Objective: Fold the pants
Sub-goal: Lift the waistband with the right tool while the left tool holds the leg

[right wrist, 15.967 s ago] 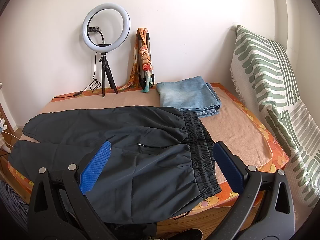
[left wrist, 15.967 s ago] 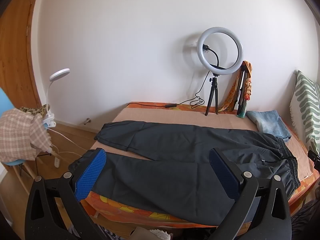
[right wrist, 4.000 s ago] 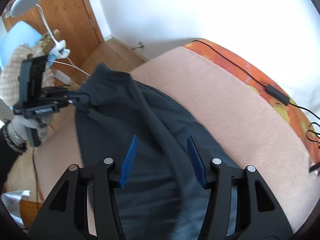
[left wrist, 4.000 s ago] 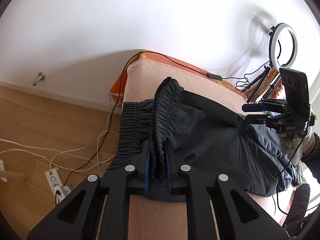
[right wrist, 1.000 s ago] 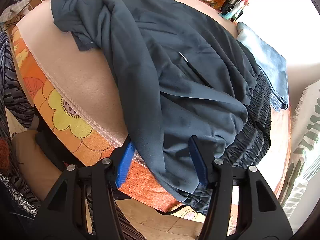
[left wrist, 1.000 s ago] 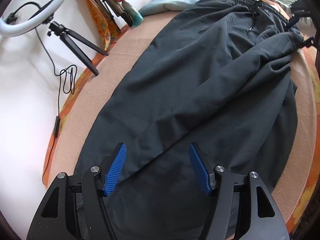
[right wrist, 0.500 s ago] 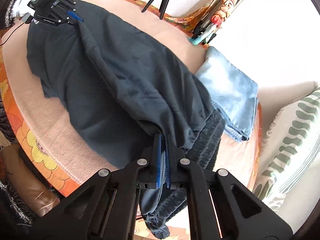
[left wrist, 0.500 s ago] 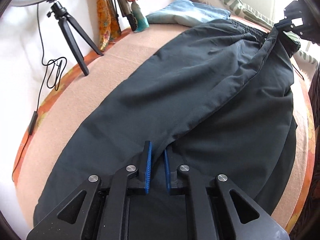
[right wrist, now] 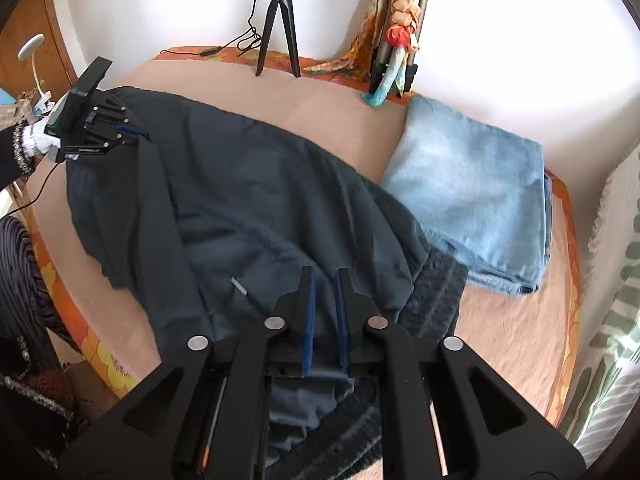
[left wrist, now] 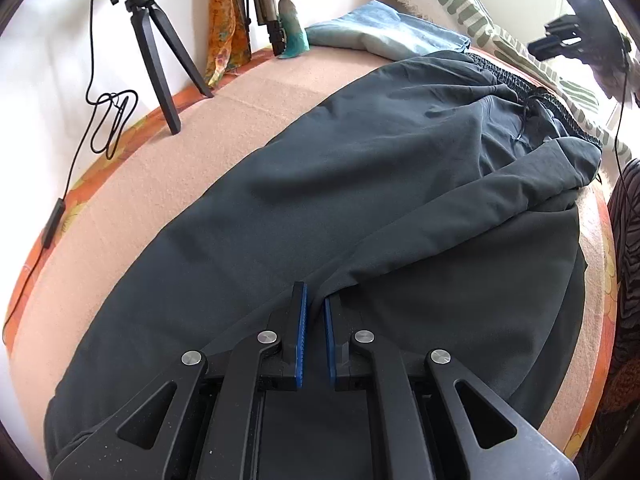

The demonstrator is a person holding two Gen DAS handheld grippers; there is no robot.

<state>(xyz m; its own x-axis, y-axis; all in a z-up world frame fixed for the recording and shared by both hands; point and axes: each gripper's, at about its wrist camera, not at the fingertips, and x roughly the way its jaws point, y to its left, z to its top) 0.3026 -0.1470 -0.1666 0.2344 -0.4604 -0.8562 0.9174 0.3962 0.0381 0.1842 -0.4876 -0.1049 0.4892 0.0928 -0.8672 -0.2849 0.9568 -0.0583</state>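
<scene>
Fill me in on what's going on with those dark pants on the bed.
A person is folding the dark grey fabric pants lengthwise on the peach-covered bed, one handheld gripper in each hand. The left gripper pinches a fabric fold at the leg end; the right gripper is closed on fabric near the elastic waistband. One leg lies over the other, somewhat rumpled. Folded light blue jeans lie beside them.

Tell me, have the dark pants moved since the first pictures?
Yes. The pants now lie doubled: the near leg left the front edge of the bed, folded toward the tripod.
</scene>
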